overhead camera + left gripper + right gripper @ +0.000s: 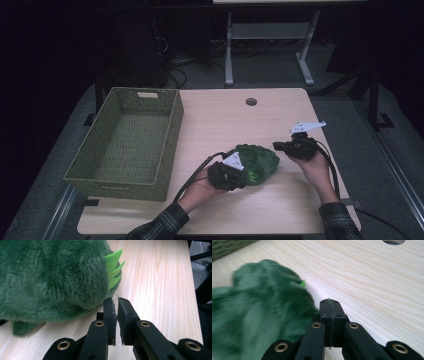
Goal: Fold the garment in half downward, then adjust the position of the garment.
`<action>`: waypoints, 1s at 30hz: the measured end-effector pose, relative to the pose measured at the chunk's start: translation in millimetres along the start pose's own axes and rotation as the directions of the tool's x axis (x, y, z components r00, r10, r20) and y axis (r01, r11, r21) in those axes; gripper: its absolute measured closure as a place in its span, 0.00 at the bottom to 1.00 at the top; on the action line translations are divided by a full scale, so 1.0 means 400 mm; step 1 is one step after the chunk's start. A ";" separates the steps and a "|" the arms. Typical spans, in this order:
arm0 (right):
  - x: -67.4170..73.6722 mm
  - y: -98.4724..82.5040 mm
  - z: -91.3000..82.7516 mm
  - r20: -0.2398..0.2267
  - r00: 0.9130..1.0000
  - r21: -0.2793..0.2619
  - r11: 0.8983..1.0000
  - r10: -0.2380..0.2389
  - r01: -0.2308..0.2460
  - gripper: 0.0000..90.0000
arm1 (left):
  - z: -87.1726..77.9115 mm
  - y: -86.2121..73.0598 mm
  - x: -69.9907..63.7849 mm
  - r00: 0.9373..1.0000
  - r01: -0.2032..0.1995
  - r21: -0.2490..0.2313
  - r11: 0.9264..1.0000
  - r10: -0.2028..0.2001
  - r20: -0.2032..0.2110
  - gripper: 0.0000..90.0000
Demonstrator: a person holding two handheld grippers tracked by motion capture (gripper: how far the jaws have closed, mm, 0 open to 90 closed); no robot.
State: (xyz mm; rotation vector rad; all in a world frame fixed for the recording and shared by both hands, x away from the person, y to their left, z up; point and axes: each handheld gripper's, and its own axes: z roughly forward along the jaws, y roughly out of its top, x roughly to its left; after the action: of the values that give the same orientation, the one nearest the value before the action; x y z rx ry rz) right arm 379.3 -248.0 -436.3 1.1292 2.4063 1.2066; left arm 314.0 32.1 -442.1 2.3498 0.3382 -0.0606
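Left tool beside green plush on wood table.

Both sleeves are a dark plaid. The left gripper and right gripper are black, each topped by a pale three-cornered plate with dark dots and trailing a black cable. Up close, the jaws are flat black bars on arms with brass-ringed screw holes.

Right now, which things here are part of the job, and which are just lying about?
Part of the job: green plush toy, left gripper, right gripper, probably the woven basket.
Just there: round hole in the table, desk frame behind.
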 end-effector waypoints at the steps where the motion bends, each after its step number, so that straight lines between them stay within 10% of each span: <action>1: -0.002 0.003 0.009 -0.003 1.000 -0.001 1.000 0.007 -0.007 1.00 | 0.005 0.000 0.000 1.000 0.006 -0.004 1.000 -0.006 -0.001 0.94; 10: 0.007 -0.004 0.087 -0.051 0.999 0.056 0.998 0.012 -0.009 1.00 | 0.038 -0.002 0.010 1.000 0.010 0.021 1.000 -0.010 -0.012 0.94; 30: 0.048 -0.028 0.061 -0.101 0.994 0.104 0.994 -0.033 0.043 1.00 | 0.010 -0.033 0.071 0.994 0.068 0.020 0.997 -0.066 -0.089 0.94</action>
State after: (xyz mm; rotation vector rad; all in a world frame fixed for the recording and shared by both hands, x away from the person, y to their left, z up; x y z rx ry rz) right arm 372.5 -223.8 -457.7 1.0708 2.5818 1.1608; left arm 338.1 44.7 -458.2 2.3687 0.4618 0.0077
